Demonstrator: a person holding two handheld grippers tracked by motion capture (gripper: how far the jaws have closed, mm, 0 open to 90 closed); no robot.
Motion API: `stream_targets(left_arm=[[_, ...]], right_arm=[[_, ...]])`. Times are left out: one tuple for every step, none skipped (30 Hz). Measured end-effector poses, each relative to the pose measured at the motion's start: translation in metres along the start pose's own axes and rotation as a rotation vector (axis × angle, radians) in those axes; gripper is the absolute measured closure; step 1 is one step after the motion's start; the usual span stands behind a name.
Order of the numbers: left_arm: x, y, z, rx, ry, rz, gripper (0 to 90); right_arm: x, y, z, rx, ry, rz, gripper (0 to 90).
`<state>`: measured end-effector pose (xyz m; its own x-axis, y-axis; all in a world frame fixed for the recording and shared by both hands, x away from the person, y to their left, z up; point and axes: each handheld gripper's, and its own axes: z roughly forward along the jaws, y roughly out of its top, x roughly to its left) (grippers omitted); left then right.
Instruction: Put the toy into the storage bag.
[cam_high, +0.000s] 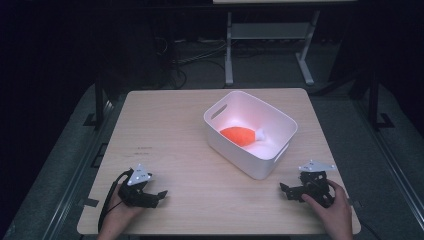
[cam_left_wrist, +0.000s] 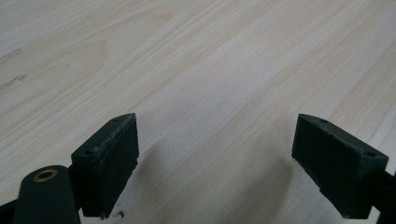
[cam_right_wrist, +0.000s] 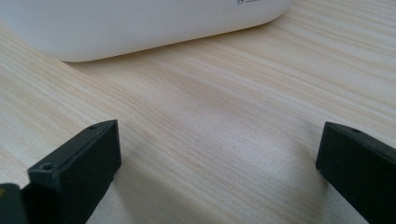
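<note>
The pale, wood-grain rectangular tabletop (cam_high: 170, 135) carries a white plastic rectangular bin with cut-out handles (cam_high: 280, 131), set right of centre and turned at an angle. Both grippers rest near the front edge, well apart.

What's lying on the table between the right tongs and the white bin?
Nothing: the right gripper view shows bare wood between the open right tongs and the white bin. The high view shows the same gap.
</note>
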<state>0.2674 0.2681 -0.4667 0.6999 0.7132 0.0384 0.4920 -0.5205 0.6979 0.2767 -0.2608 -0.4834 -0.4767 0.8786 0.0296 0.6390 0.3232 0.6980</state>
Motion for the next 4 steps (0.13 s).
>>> stream_targets(left_arm=[[0.0000,0.0000,0.0000,0.000,0.000,0.000,14.1],[0.0001,-0.0005,0.0013,0.008,-0.006,-0.003,13.9],[0.0001,-0.0005,0.0013,0.008,-0.006,-0.003,13.9],[0.0003,-0.0008,0.0020,0.011,-0.006,-0.002,13.8]], right_arm=[[0.0000,0.0000,0.0000,0.000,0.000,0.000,0.0],[0.0001,0.0001,-0.0001,0.001,0.001,0.002,0.0],[0.0001,0.0001,-0.0001,0.001,0.001,0.002,0.0],[0.0002,0.0001,-0.0002,0.001,0.000,0.002,0.0]])
